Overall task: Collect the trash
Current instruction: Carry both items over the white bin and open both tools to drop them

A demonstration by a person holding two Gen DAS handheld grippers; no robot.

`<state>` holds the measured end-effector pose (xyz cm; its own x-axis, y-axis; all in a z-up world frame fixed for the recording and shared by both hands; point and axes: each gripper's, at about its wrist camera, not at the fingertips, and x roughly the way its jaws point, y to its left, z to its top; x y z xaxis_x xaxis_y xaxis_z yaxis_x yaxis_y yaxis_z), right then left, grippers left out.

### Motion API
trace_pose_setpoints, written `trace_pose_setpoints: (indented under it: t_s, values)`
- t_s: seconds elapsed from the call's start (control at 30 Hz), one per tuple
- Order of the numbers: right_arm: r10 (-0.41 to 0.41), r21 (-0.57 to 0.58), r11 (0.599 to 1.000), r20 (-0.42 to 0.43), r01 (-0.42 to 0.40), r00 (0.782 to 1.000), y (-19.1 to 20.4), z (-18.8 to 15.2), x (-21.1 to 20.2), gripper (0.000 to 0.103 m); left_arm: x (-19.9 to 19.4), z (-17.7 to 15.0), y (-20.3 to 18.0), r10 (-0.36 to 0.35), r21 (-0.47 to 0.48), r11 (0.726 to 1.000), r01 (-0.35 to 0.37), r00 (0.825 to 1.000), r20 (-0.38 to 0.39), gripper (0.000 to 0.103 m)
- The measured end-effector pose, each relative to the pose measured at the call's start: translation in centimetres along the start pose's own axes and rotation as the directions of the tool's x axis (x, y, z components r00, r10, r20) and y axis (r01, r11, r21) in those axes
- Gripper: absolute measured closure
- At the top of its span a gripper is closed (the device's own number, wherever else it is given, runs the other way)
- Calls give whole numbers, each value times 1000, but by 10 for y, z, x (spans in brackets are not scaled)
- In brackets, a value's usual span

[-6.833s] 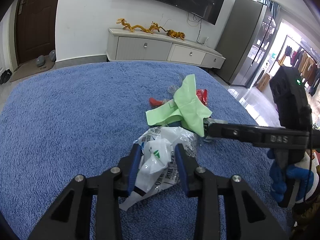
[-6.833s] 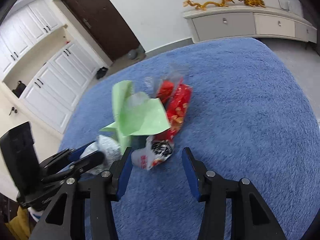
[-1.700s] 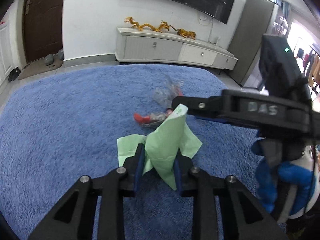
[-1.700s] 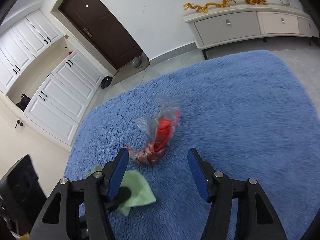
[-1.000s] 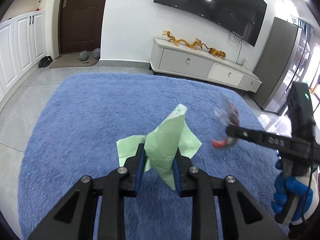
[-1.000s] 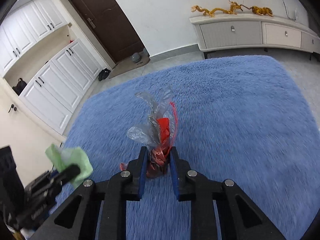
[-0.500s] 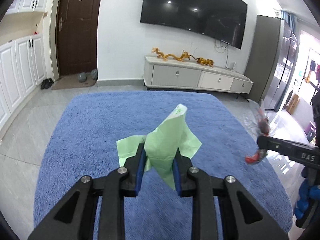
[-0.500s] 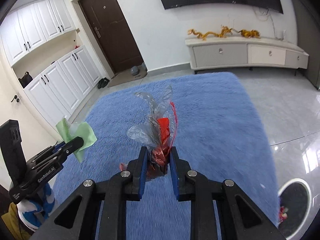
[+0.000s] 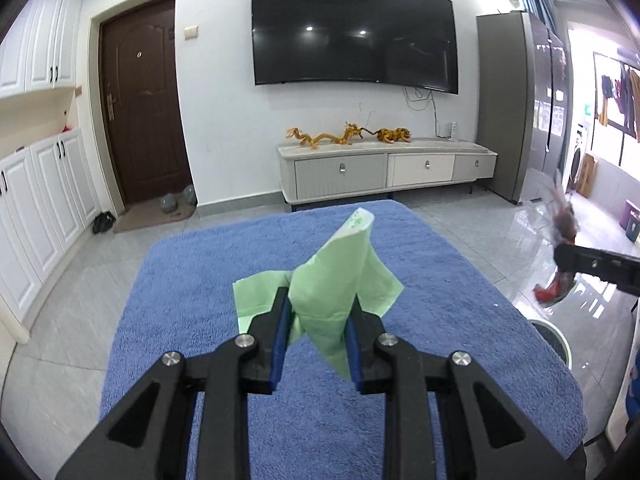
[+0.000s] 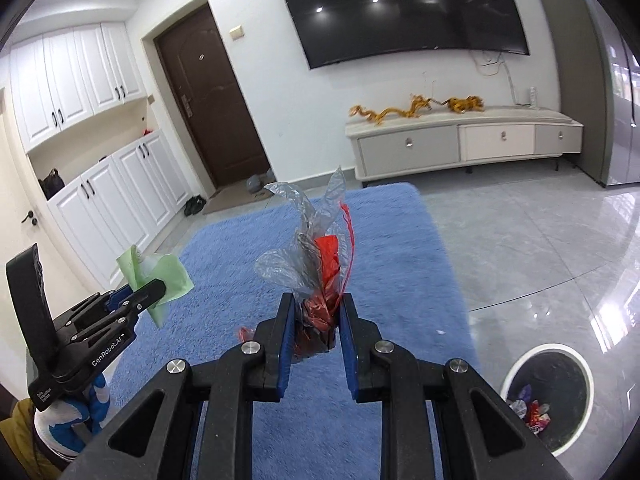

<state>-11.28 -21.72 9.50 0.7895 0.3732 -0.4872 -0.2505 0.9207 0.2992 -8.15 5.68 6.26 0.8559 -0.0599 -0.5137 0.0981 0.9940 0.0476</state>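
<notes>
My left gripper (image 9: 316, 322) is shut on a crumpled green paper (image 9: 340, 280) and holds it high above the blue rug (image 9: 200, 280). It also shows in the right wrist view (image 10: 154, 286) at the left. My right gripper (image 10: 318, 322) is shut on a clear and red plastic wrapper (image 10: 320, 264), also raised above the rug (image 10: 392, 272). That wrapper shows at the right edge of the left wrist view (image 9: 562, 236). A white trash bin (image 10: 546, 394) with a dark liner holds several wrappers on the floor at the lower right.
The bin's rim (image 9: 554, 338) peeks in beside the rug. Shiny grey tile floor (image 10: 540, 248) lies to the right. A TV cabinet (image 9: 384, 172) stands at the back wall under a TV. White cupboards (image 10: 100, 216) and a brown door (image 9: 140, 120) are at the left.
Both grippers have risen higher above the rug with their trash still held. The right gripper shut on the red wrapper about a second ago; the bin has come further into its view.
</notes>
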Motion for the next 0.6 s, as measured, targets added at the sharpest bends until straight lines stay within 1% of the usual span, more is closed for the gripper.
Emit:
trace_pose_setpoints:
  t_s: [0.13, 0.27, 0.47, 0.6]
  values:
    - [-22, 15, 1000, 30, 22, 999, -18, -3, -20, 83, -5, 5, -18, 3, 22, 1000, -3, 1000, 11, 79]
    - [-35, 18, 999, 50, 35, 998, -27, -12, -34, 83, -9, 8, -40, -2, 55, 999, 1, 1000, 17, 79]
    - [-39, 41, 999, 93, 35, 995, -38, -24, -52, 83, -16, 14, -79, -5, 134, 991, 1, 1000, 31, 79]
    - [-52, 76, 996, 121, 43, 991, -58, -31, -65, 83, -17, 19, -109, -9, 186, 983, 1, 999, 44, 79]
